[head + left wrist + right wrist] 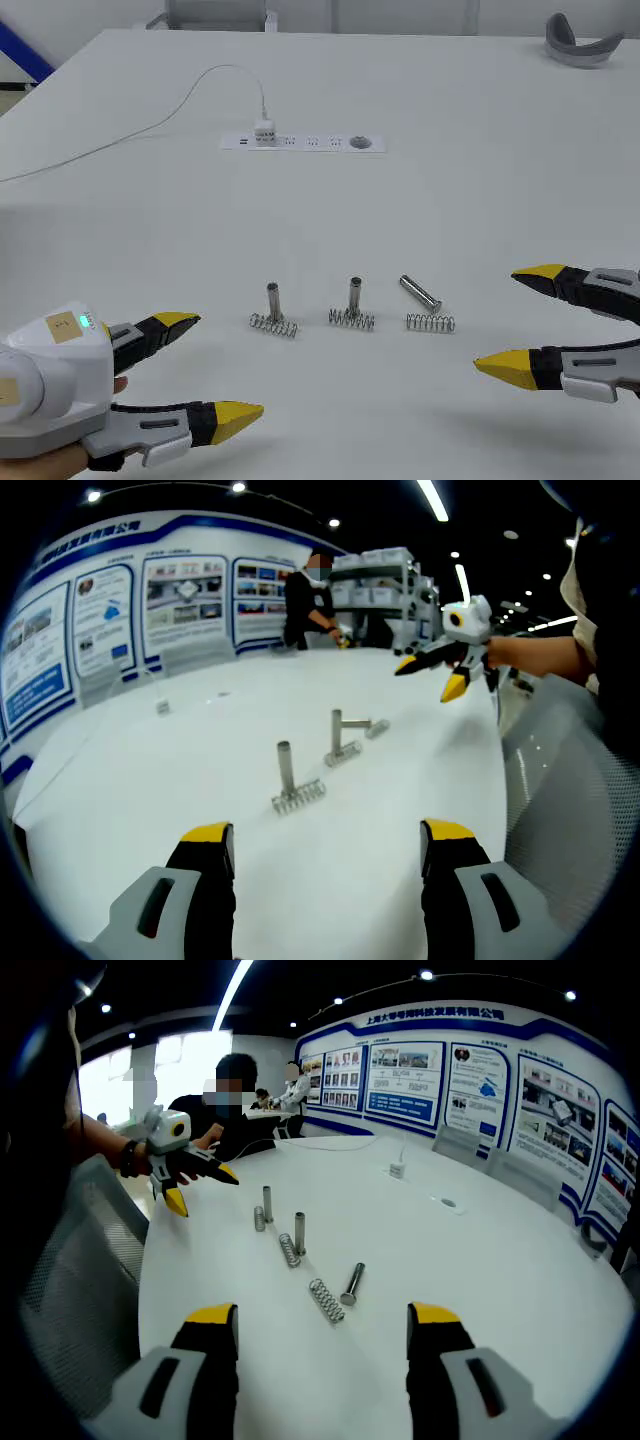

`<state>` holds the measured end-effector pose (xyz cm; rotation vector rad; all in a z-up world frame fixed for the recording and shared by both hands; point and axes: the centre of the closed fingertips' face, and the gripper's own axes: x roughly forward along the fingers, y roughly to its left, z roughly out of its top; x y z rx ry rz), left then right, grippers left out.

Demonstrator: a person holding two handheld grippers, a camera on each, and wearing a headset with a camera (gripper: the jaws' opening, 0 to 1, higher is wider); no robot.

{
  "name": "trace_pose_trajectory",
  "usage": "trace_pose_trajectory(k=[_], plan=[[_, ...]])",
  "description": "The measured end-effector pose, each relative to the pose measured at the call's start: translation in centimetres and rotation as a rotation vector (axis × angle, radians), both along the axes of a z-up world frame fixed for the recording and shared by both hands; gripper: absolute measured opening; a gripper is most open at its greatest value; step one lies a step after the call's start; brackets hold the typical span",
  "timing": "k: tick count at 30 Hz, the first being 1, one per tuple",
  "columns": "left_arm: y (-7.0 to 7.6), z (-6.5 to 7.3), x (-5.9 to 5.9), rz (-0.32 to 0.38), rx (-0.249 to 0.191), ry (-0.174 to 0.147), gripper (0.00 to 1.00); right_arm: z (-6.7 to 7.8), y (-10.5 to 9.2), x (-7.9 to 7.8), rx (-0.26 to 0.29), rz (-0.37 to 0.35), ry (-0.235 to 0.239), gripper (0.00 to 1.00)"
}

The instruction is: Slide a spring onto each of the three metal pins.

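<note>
Three metal pins sit in a row on the white table: the left pin (273,298) and middle pin (354,294) stand upright, the right pin (420,293) lies on its side. A spring lies in front of each: left spring (274,324), middle spring (351,319), right spring (431,322). My left gripper (214,368) is open at the lower left, apart from the pins. My right gripper (525,318) is open at the right, empty. The left gripper view shows the near pin (285,768) and spring (298,797). The right gripper view shows the lying pin (352,1284) and spring (325,1300).
A white power strip (302,142) with a plugged-in charger (265,131) and cable sits farther back on the table (480,200). A grey headset-like object (580,45) lies at the far right corner. People stand beyond the table in the gripper views.
</note>
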<state>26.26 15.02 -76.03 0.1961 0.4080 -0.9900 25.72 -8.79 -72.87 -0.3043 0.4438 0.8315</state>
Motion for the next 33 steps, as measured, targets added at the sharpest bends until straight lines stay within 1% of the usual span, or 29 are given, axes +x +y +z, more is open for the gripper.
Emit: trace_pose_trajectory(k=[5, 11, 20, 33], plan=[[-0.19, 0.22, 0.11, -0.002, -0.006, -0.004, 0.77, -0.07, -0.06, -0.17, -0.004, -0.005, 0.002, 0.69], [-0.37, 0.28, -0.18, -0.007, -0.003, -0.007, 0.77, 0.02, -0.15, -0.34, -0.005, -0.012, 0.000, 0.69], [-0.23, 0.25, -0.29, -0.001, -0.004, -0.005, 0.76, -0.01, -0.07, -0.34, -0.005, -0.013, 0.002, 0.69], [-0.41, 0.23, -0.35, -0.003, -0.005, -0.002, 0.77, -0.05, -0.03, -0.35, -0.002, -0.014, 0.006, 0.69]])
